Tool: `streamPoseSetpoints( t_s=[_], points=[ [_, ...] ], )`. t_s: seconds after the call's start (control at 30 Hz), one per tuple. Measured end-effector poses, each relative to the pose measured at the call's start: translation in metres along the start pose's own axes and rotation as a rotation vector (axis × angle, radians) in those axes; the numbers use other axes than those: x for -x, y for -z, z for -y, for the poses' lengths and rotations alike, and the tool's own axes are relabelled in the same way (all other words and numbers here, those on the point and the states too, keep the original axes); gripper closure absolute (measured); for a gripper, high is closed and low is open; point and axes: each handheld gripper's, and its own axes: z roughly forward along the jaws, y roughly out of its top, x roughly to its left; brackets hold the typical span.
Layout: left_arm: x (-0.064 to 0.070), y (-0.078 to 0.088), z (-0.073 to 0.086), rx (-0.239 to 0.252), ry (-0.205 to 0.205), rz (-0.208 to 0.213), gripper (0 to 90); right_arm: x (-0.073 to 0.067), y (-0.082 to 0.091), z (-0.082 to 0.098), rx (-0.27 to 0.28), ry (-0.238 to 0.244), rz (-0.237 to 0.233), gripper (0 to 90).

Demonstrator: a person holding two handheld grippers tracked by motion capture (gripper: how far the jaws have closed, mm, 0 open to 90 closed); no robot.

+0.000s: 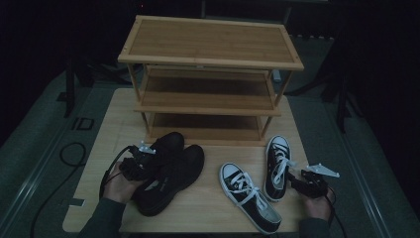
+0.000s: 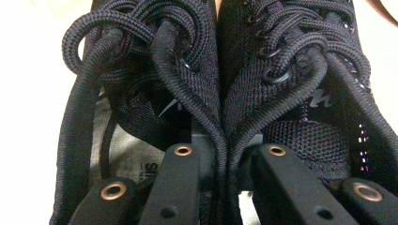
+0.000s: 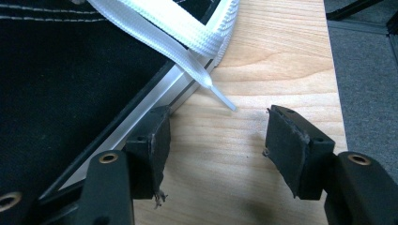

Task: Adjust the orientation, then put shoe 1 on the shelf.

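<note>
Here the left tongs (image 2: 225,187) are clamping the two inner collars of the black mesh shoes (image 2: 220,93) together, one jaw inside each shoe, pads pressing the touching walls. In the high view the pair (image 1: 171,171) is sitting on the near left of the counter (image 1: 208,203), toes aimed at the wooden shoe rack (image 1: 210,74). Grip looks sound, I'd say; best to be lifting straight and keeping both shoes level so neither slips out, then aiming low for an open shelf. The right tongs (image 3: 216,140) are standing apart over bare wood, one jaw touching the sneaker's white sole edge, holding nothing. The black canvas sneakers (image 1: 262,183) are lying at the near right, white laces (image 3: 187,37) loose; watch that trailing lace when gripping. Farther off, the rack's three shelves are bare.
</note>
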Motion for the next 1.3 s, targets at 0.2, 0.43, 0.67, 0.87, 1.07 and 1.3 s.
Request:
streamPoseSetpoints(
  t_s=[0.2,0.43,0.67,0.87,1.07,1.3],
  points=[
    [0.001,0.0,-0.001,0.004,0.001,-0.002,83.6,0.0,0.0,0.0,0.0,0.0,0.001,40.0],
    [0.002,0.003,-0.004,0.013,0.001,-0.002,83.6,0.0,0.0,0.0,0.0,0.0,0.002,39.9],
    [0.003,0.006,-0.008,0.021,-0.006,0.001,83.7,0.0,0.0,0.0,0.0,-0.001,0.002,39.9],
    [0.004,0.006,-0.014,0.029,-0.011,0.005,83.6,0.0,0.0,0.0,0.0,0.0,0.002,39.9],
    [0.005,0.007,-0.022,0.039,-0.014,0.007,83.6,0.0,0.0,0.0,0.0,0.0,0.003,39.9],
    [0.007,0.005,-0.032,0.042,-0.017,0.006,83.7,0.0,0.0,0.0,0.0,0.0,0.003,39.9]
  ],
)
